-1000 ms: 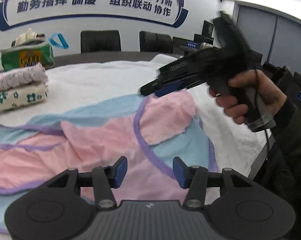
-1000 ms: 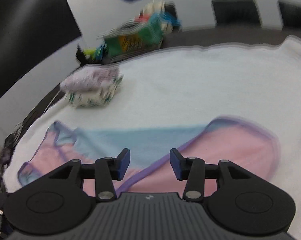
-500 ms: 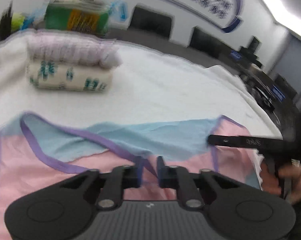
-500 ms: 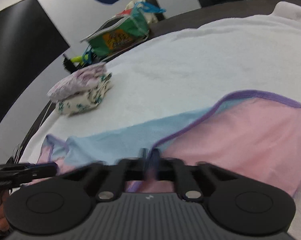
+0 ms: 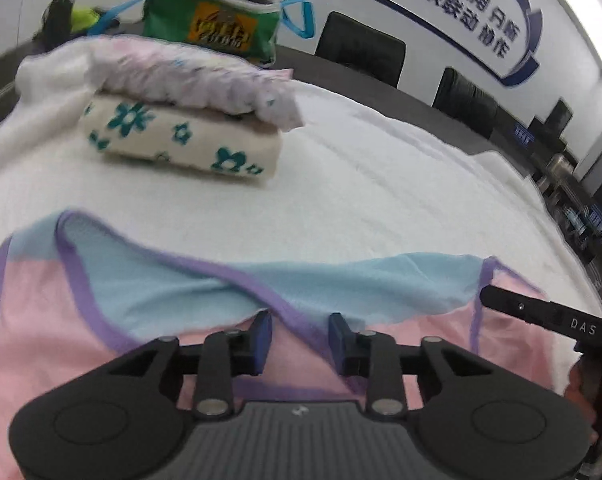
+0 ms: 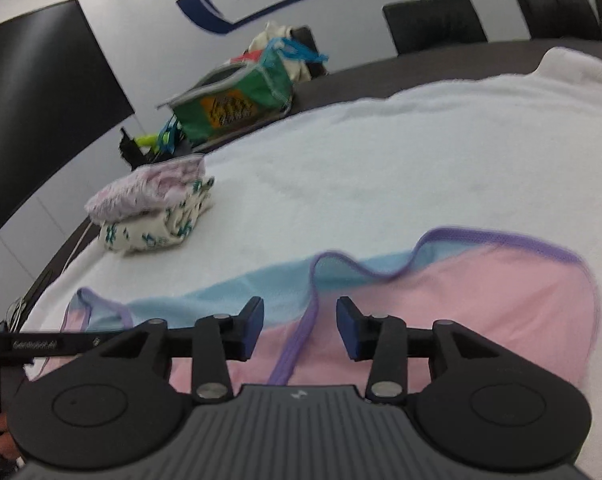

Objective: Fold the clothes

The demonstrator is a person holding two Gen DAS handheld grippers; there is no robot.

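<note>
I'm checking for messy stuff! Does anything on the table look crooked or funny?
A little. The pink and blue garment lies rumpled, its purple-trimmed edge wavy and partly flipped over rather than flat. The folded stack behind it leans slightly, the top piece overhanging. Nothing looks spilled or torn.

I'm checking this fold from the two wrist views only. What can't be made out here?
- Garment: its near part is hidden by the left gripper body; left edge cut off.
- Right gripper: in the left view only its side shows; fingers cut off.
- Bag label: blurred in both views.
</note>
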